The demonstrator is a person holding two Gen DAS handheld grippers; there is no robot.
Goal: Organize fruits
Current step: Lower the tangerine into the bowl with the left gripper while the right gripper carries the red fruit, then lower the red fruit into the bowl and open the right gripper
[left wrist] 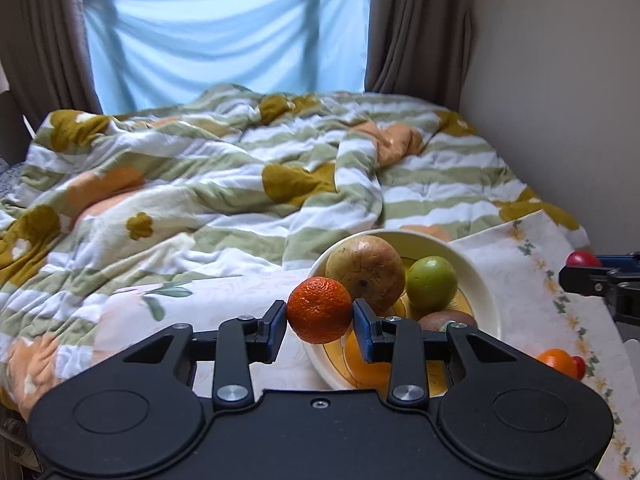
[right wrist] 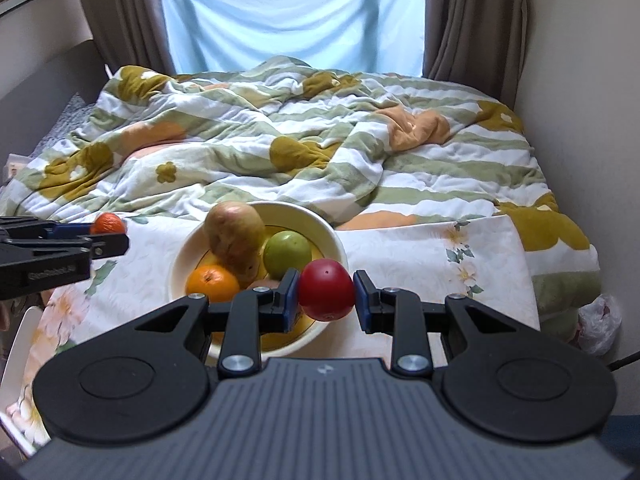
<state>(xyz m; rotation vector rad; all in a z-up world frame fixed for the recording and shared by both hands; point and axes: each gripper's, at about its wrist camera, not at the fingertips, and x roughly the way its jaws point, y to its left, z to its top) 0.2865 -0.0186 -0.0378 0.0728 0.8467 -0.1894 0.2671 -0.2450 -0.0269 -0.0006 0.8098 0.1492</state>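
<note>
Nearest in the left wrist view, a bumpy mandarin (left wrist: 319, 309) is pinched between the two blue pads of the left gripper (left wrist: 320, 320), jaws closed snug on both sides of it, held up over the near-left rim of the cream bowl (left wrist: 486, 280). Over in the right wrist view, a red apple (right wrist: 326, 289) is clamped the same way by the right gripper (right wrist: 326, 294), pads touching it left and right, held above the bowl's near-right edge.

Just behind those, the bowl is seen sitting on a floral tablecloth (right wrist: 400, 256). Inside it: a smooth orange (right wrist: 212, 283) at the near left, a big yellowish-brown pear (right wrist: 234, 236) leaned toward the far left, and a green apple (right wrist: 287, 252) to the right of the pear, touching it. A brown kiwi (left wrist: 446, 319) is tucked low at the near side, partly hidden by the gripper.

At the right edge of the left wrist view, an orange fruit and something small and red (left wrist: 562, 362) are spotted lying on the cloth, too cut off to name properly.

Farther back, a rumpled striped flower-print duvet (left wrist: 200, 184) is spread over the bed, with brown curtains (right wrist: 472, 16) and a pale blue sheet (left wrist: 224, 40) hung across the window at the far end.
</note>
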